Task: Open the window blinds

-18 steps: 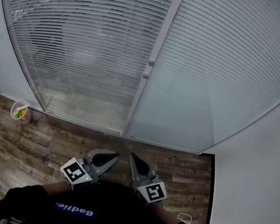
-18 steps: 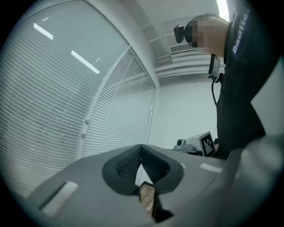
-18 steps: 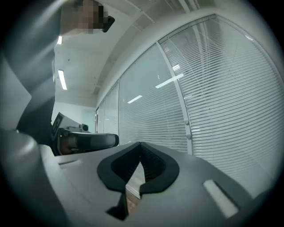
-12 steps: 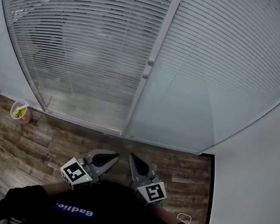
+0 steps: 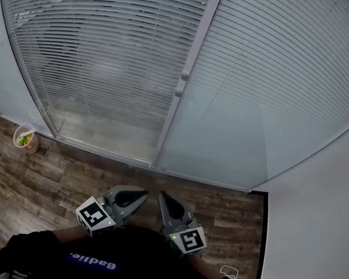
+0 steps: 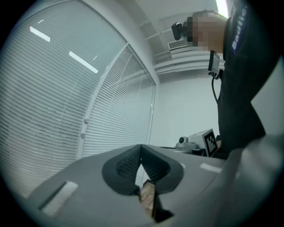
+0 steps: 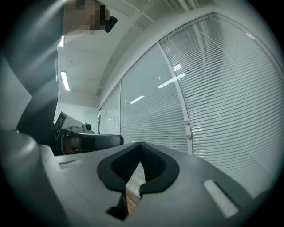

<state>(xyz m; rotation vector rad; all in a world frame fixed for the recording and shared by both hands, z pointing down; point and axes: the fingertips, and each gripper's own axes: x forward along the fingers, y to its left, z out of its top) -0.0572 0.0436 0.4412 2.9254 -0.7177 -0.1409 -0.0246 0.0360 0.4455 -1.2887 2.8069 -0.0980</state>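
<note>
Approach stage — nothing is touched yet. The left claw (image 5: 142, 195) and right claw (image 5: 163, 196) sit near the body, each pressed together and empty. The window blinds (image 5: 111, 40) hang at the far side, well apart from both. The next move likely calls for reaching the small knobs (image 5: 182, 84) on the frame post — then turning one.

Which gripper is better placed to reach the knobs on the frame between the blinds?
Probably right. Both grippers are shut and empty; the right gripper lines up under the knobs, while the left gripper sits slightly to their left.
</note>
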